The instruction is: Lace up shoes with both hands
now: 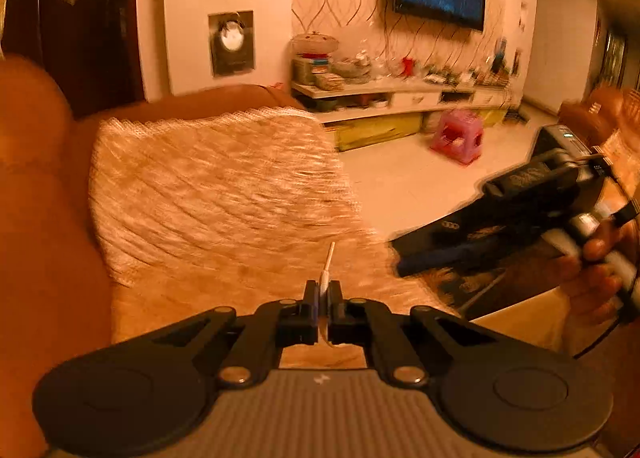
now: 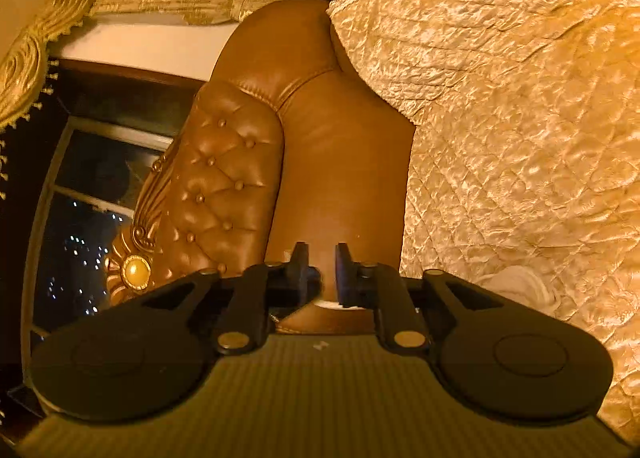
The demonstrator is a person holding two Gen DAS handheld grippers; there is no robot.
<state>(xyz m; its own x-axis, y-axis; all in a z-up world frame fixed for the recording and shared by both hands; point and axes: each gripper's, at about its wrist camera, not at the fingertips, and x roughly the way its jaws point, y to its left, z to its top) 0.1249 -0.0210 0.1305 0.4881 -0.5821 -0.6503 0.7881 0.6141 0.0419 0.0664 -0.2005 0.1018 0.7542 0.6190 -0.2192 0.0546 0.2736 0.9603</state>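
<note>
left gripper (image 1: 323, 290) pinching shoelace tip (image 1: 329, 258) | right gripper (image 2: 322, 258) parted, empty

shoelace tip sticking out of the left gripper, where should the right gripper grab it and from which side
Grip the stiff aglet end of the shoelace, just above where the left gripper pinches it shut. It stands nearly upright and thin over the quilted sofa cover, so probably come in from its right, where the right gripper sits, pads either side of it. That gripper's jaws are parted and empty.

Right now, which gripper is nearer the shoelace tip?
Left. The left gripper pinches the shoelace tip between its jaws; the right gripper sits off to its right, apart.
</note>
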